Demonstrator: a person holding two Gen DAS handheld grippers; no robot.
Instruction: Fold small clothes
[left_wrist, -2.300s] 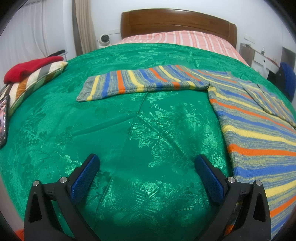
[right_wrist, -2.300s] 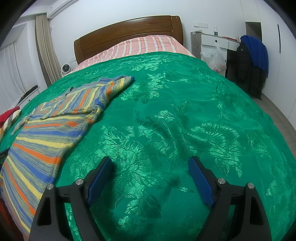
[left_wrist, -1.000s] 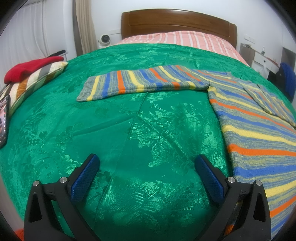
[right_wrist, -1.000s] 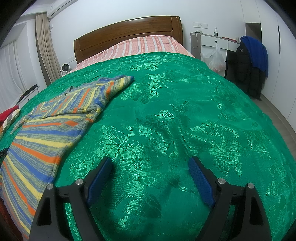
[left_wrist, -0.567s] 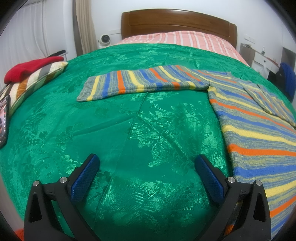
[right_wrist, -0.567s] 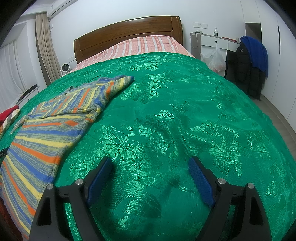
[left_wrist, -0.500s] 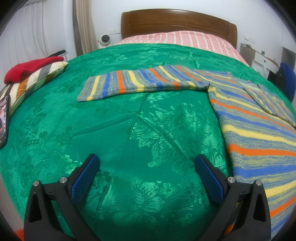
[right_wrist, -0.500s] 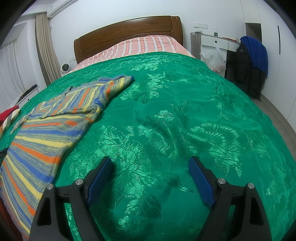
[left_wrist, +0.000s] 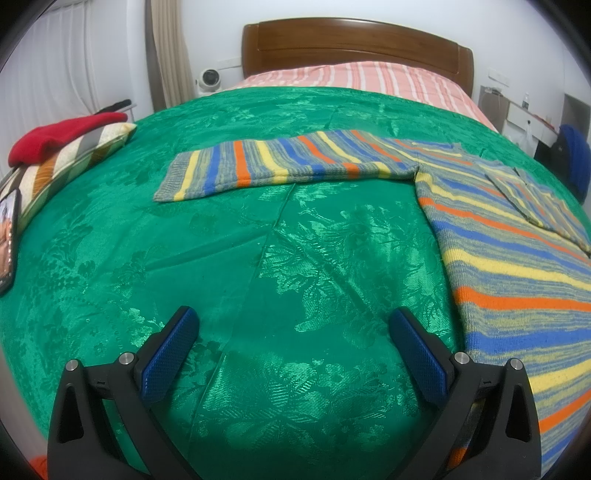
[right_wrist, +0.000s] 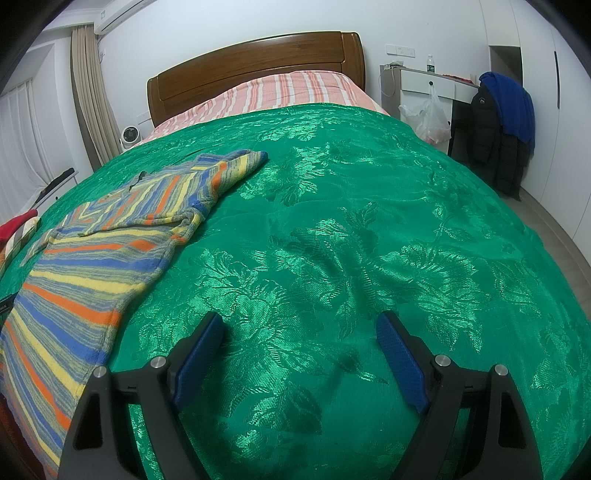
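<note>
A green bedspread (left_wrist: 229, 258) with a shiny woven leaf pattern covers most of a bed, creased here and there; past its far edge lies a pink striped sheet (left_wrist: 354, 75) and behind that a dark wooden headboard (left_wrist: 354, 38) against a white wall. The striped sweater (left_wrist: 517, 266), banded in blue, yellow, orange and grey, lies flat on the spread: in the left wrist view its body fills the right side while one sleeve (left_wrist: 280, 164) stretches straight out to the left, and the other sleeve (left_wrist: 535, 199) is folded across the chest. In the right wrist view the same sweater (right_wrist: 85, 273) lies at the left with bare green cloth to the right of it. At the left edge of the bed a striped pillow (left_wrist: 62, 162) carries a red garment (left_wrist: 62, 134), and a phone (left_wrist: 9, 240) lies near it. A curtain (right_wrist: 90, 99) hangs in the corner, a small white fan (right_wrist: 130, 136) stands beside the headboard, and a white desk (right_wrist: 428, 83) with a plastic bag and dark and blue jackets (right_wrist: 502, 122) is off to the right. The left gripper (left_wrist: 293, 350) hovers tilted down over bare spread just left of the sweater's body, its blue pads wide apart with nothing between them. The right gripper (right_wrist: 301, 354) is likewise tilted down over bare spread, jaws spread wide and empty. Compared with the earlier pictures, nothing has shifted: both grippers and the sweater are where they were
</note>
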